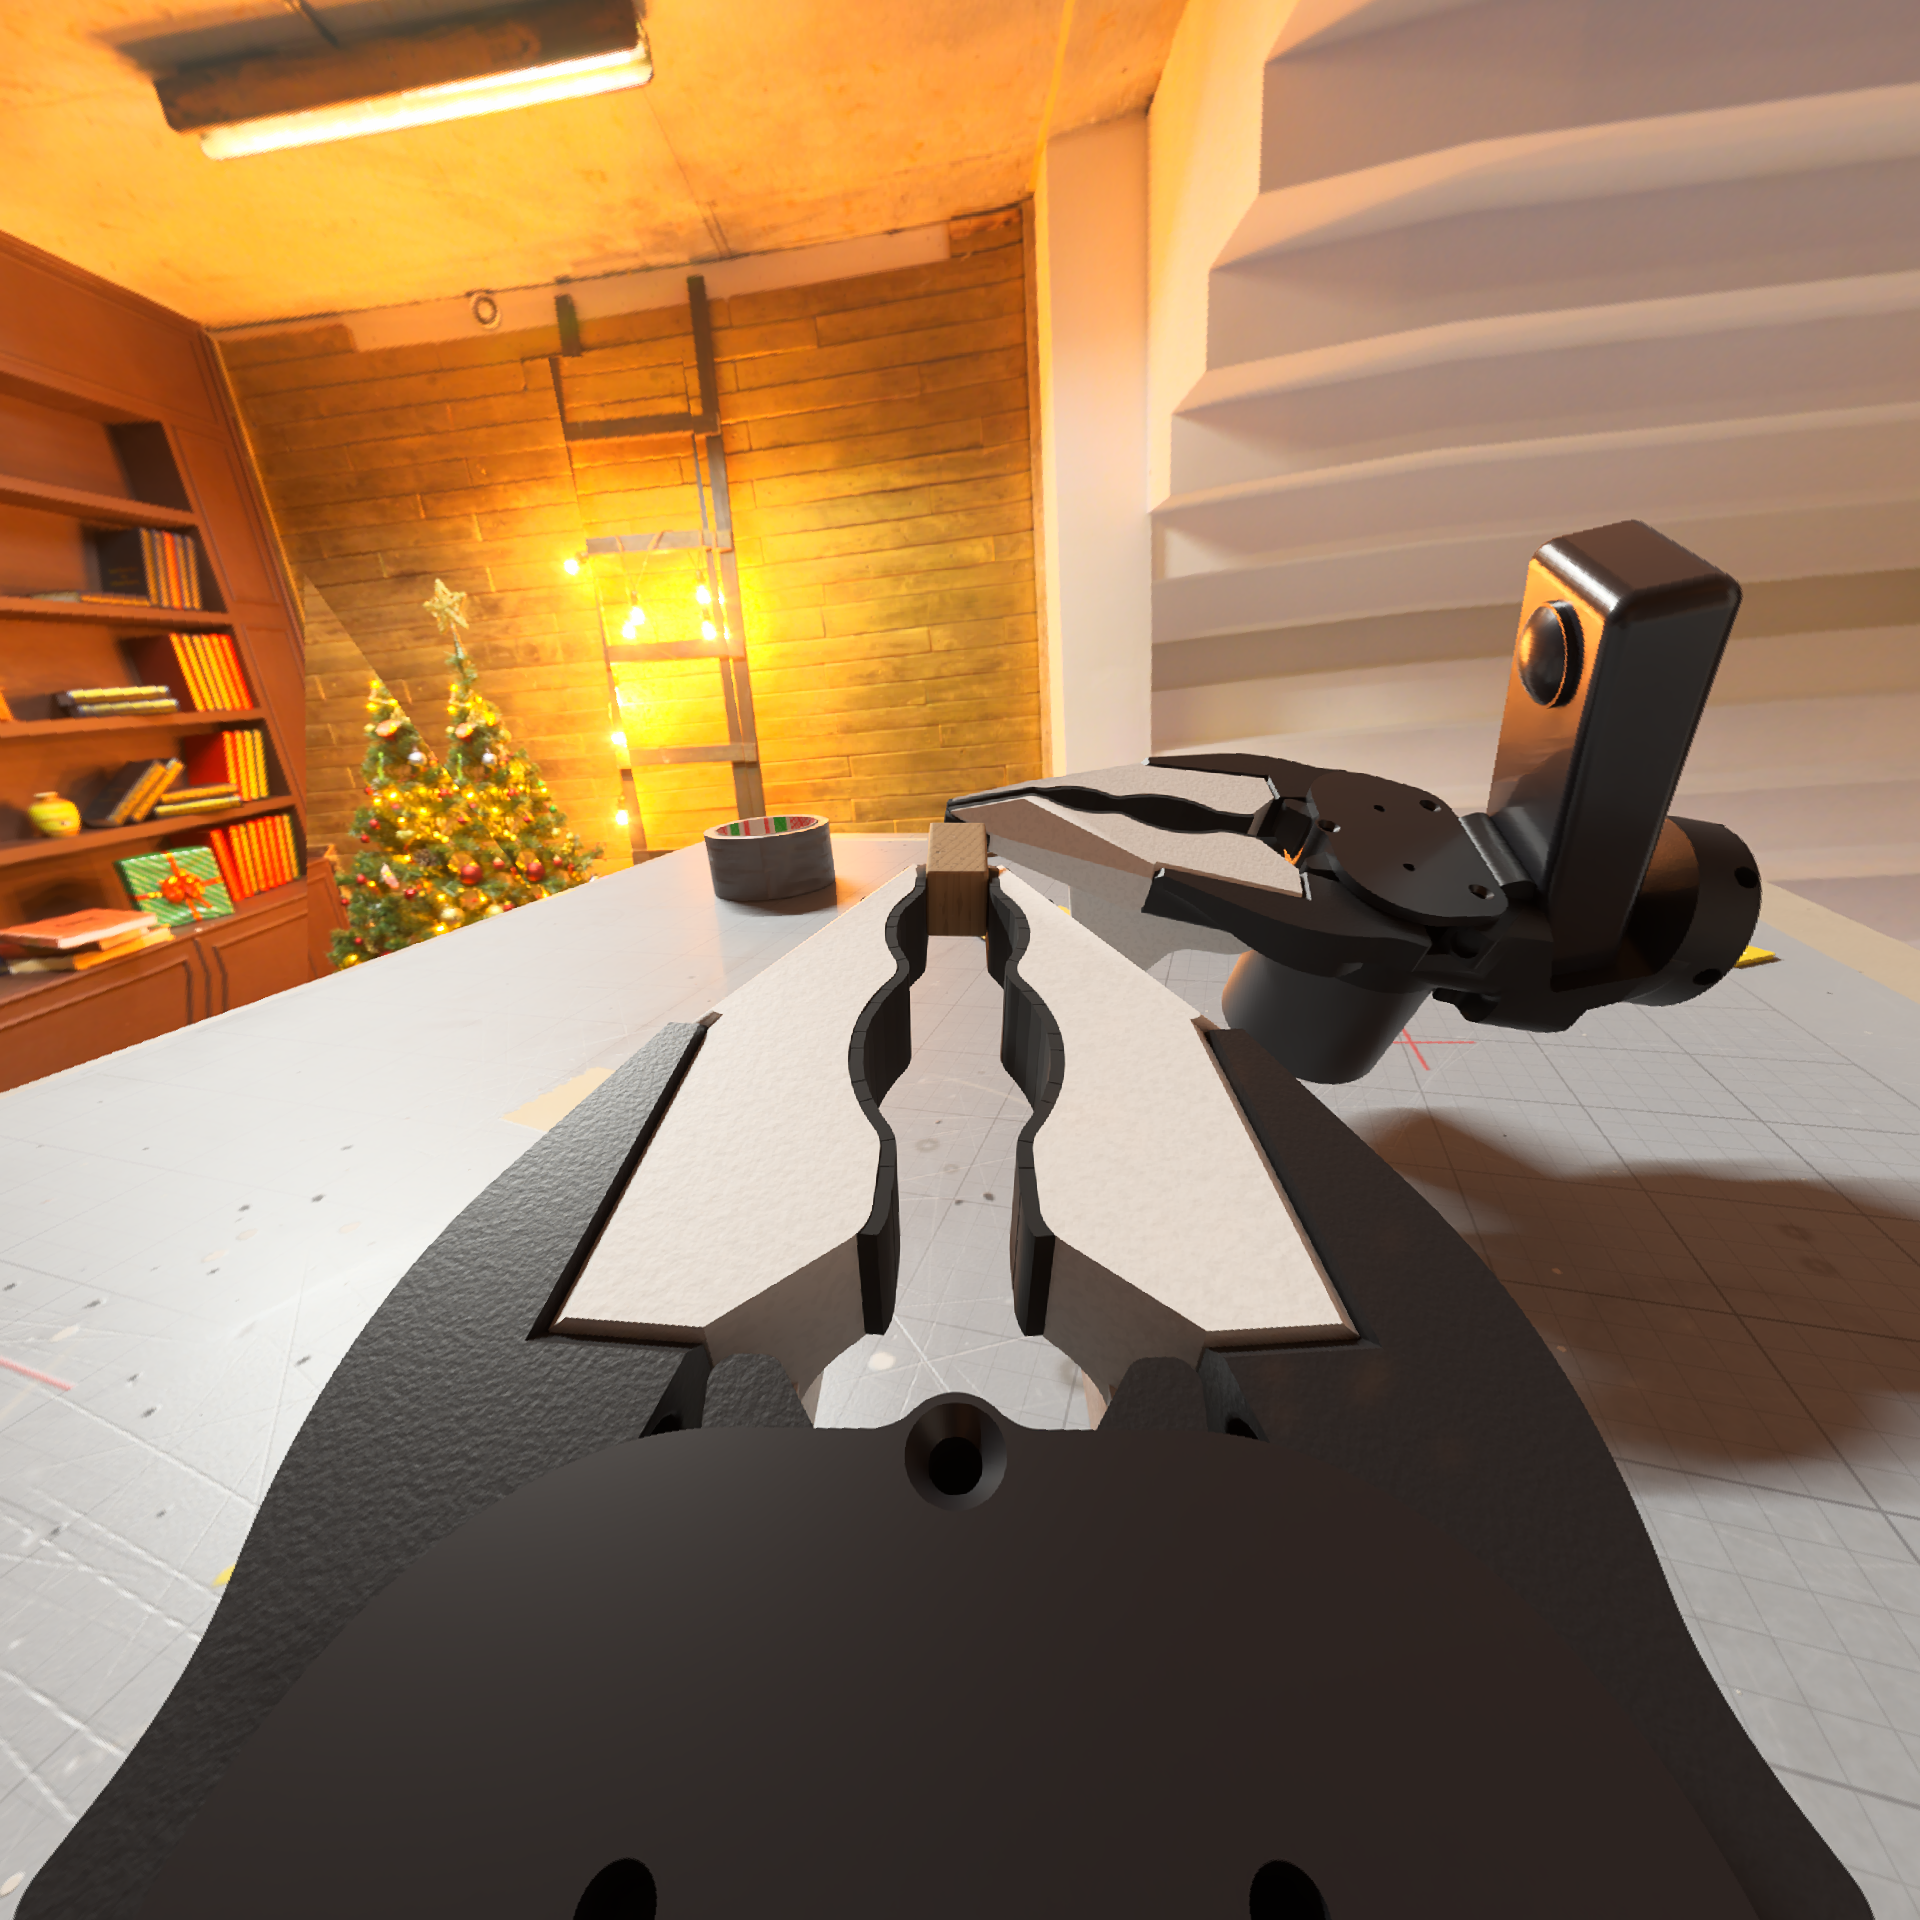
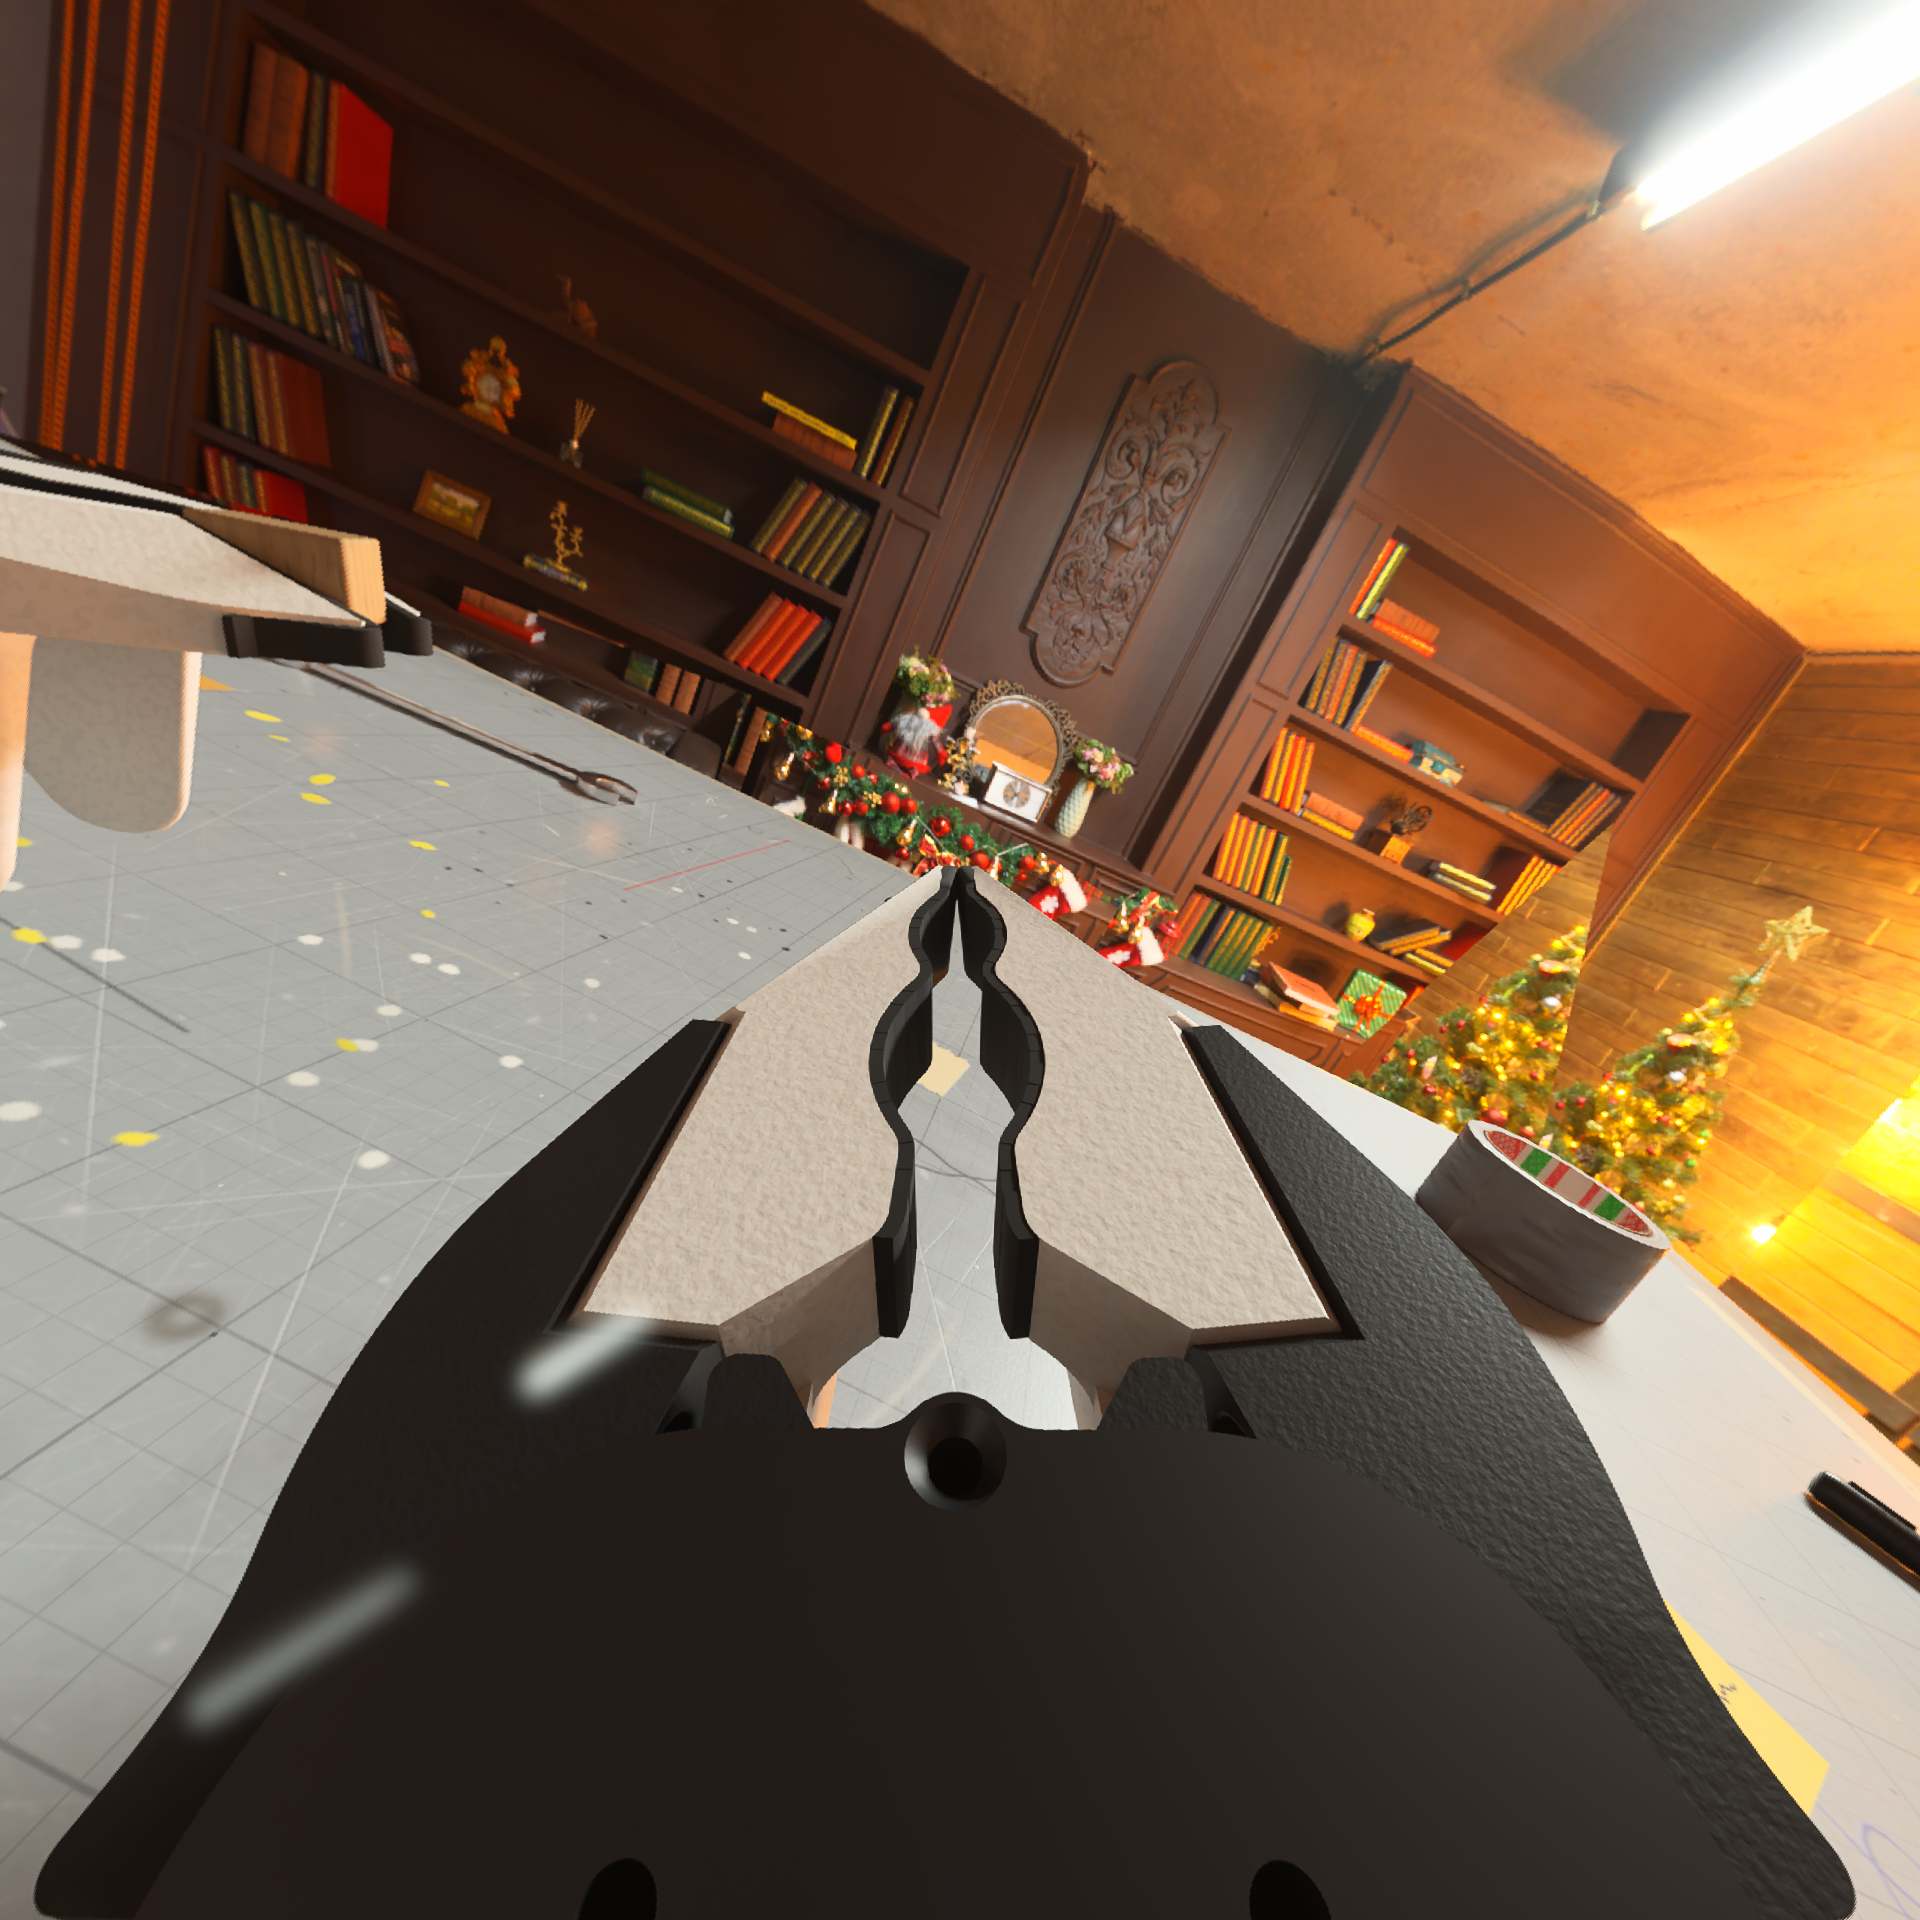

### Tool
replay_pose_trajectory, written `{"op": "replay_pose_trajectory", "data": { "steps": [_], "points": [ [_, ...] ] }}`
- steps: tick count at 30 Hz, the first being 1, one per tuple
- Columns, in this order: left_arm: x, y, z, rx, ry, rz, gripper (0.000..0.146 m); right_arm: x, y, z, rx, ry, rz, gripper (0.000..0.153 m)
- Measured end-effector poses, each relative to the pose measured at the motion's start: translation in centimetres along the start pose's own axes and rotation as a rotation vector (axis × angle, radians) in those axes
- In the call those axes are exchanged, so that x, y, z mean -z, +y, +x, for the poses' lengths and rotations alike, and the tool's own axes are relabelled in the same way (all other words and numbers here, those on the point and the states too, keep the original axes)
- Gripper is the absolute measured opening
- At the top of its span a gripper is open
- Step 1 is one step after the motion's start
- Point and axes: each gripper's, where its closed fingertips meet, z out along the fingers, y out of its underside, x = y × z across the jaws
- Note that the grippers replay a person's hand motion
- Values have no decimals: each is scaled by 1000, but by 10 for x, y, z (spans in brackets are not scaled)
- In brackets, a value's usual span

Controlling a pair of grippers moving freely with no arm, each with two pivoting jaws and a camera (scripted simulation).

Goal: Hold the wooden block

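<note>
Left wrist view recorded the left gripper (image 1: 957, 883) clamped on the wooden block (image 1: 956, 878), held clear above the grey cutting mat (image 1: 312, 1195). Right gripper (image 1: 971, 802) hovered just beside the block, its fingertips pressed together on nothing. A tape roll (image 1: 770, 855) lay near the block, on the mat.
</note>
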Motion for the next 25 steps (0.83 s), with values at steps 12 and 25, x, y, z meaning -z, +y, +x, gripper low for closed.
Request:
{"op": "replay_pose_trajectory", "data": {
  "steps": [12, 25],
  "points": [
    [4, -6, -6, 59, -7, 33, 9, 28, -13, 12, -60, 72, 51, 0],
    [12, 54, 17, 639, 333, -509, 9, 67, 57, -65, -275, -975, -567, 20]
  ]
}}
